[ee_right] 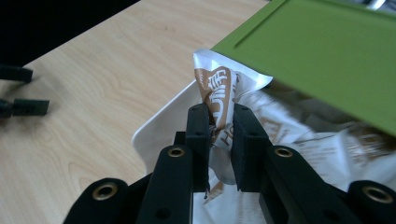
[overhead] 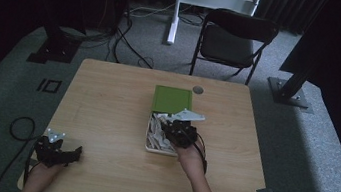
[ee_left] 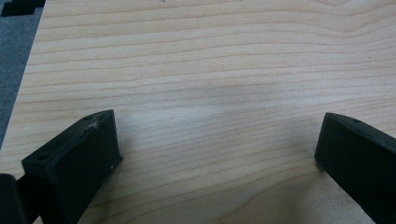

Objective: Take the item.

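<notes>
A white box (overhead: 147, 146) full of white-and-brown sachets (overhead: 157, 133) sits mid-table, its green lid (overhead: 172, 100) lying against its far end. My right gripper (overhead: 177, 130) hovers over the box. In the right gripper view its jaws are shut on one sachet (ee_right: 218, 88), which stands up between the pads, crumpled, a little above the box rim (ee_right: 159, 122) and beside the green lid (ee_right: 317, 51). My left gripper (overhead: 60, 153) rests near the table's front left corner. Its jaws (ee_left: 219, 149) stand wide open over bare wood, with nothing between them.
The wooden table (overhead: 105, 112) has a small round grommet (overhead: 198, 89) near its far edge. A black folding chair (overhead: 234, 42) stands beyond the table, with cables on the grey carpet at left. Dark stands flank both sides.
</notes>
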`<action>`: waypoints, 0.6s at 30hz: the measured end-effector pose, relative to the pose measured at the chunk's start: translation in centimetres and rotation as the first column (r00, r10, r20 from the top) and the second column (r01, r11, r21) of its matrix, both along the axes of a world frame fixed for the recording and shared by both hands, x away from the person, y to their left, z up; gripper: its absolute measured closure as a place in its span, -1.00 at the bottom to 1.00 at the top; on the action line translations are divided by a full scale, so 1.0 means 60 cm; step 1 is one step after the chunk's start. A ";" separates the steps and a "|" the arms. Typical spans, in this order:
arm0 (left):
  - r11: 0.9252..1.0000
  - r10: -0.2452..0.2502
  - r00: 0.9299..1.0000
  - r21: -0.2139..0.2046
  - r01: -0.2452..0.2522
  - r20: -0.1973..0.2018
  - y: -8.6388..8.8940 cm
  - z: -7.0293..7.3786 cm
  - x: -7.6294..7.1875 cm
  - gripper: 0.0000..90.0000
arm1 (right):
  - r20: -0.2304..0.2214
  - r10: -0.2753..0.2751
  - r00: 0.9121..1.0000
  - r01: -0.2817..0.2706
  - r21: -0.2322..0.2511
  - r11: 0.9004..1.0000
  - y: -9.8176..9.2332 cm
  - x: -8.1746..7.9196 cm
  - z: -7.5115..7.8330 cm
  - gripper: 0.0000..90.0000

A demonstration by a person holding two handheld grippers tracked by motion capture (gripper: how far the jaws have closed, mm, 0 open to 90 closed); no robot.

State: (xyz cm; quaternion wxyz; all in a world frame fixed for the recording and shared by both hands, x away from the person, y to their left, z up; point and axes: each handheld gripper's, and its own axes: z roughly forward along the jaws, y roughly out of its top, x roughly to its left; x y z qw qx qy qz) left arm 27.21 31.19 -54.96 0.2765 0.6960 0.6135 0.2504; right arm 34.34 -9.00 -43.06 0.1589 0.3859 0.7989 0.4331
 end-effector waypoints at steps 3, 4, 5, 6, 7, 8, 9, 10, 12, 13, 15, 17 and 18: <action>1.000 0.000 1.000 0.000 0.000 0.000 0.000 0.000 0.000 -0.98 | 0.014 -0.018 1.000 0.018 -0.001 1.000 -0.010 0.004 0.010 0.75; 1.000 0.000 1.000 0.000 0.000 0.000 0.000 0.000 0.000 -0.98 | 0.017 -0.024 1.000 0.024 -0.001 1.000 -0.014 0.006 0.012 0.75; 1.000 0.000 1.000 0.000 0.000 0.000 0.000 0.000 0.000 -0.99 | 0.020 -0.032 0.999 0.032 -0.002 0.999 -0.018 0.007 0.015 0.75; 1.000 0.000 1.000 0.000 0.000 0.000 0.000 0.000 0.000 -0.99 | 0.022 -0.039 0.999 0.039 0.001 0.999 -0.022 0.009 0.017 0.75; 1.000 0.000 1.000 0.000 0.000 0.000 0.000 0.000 0.000 -0.98 | 0.025 -0.046 0.999 0.046 0.001 0.999 -0.027 0.010 0.018 0.75; 1.000 0.000 1.000 0.000 0.000 0.000 0.000 0.000 0.000 -0.99 | 0.028 -0.054 0.998 0.054 0.001 0.999 -0.031 0.012 0.020 0.75; 1.000 0.000 1.000 0.000 0.000 0.000 0.000 0.000 0.000 -0.99 | 0.032 -0.063 0.998 0.063 0.002 0.998 -0.035 0.013 0.021 0.75; 1.000 -0.002 1.000 0.001 0.002 -0.002 0.000 0.000 0.000 -0.99 | 0.036 -0.073 0.997 0.073 0.000 0.997 -0.040 0.015 0.022 0.75; 1.000 -0.002 1.000 0.002 0.002 -0.002 0.000 0.000 0.000 -0.98 | 0.040 -0.088 0.995 0.088 -0.002 0.996 -0.049 0.019 0.022 0.75; 1.000 -0.002 1.000 0.002 0.002 -0.002 0.000 0.000 0.000 -0.99 | 0.042 -0.099 0.994 0.099 -0.003 0.995 -0.054 0.021 0.022 0.75; 1.000 -0.002 1.000 0.002 0.002 -0.002 0.000 0.000 0.000 -0.99 | 0.041 -0.112 0.993 0.112 0.002 0.994 -0.063 0.024 0.022 0.75; 1.000 -0.002 1.000 0.002 0.002 -0.002 0.000 0.000 0.000 -0.99 | 0.044 -0.130 0.991 0.129 0.007 0.992 -0.073 0.026 0.024 0.75; 1.000 -0.002 1.000 0.002 0.002 -0.002 0.000 0.000 0.000 -0.99 | 0.044 -0.137 0.990 0.137 0.010 0.991 -0.077 0.028 0.024 0.75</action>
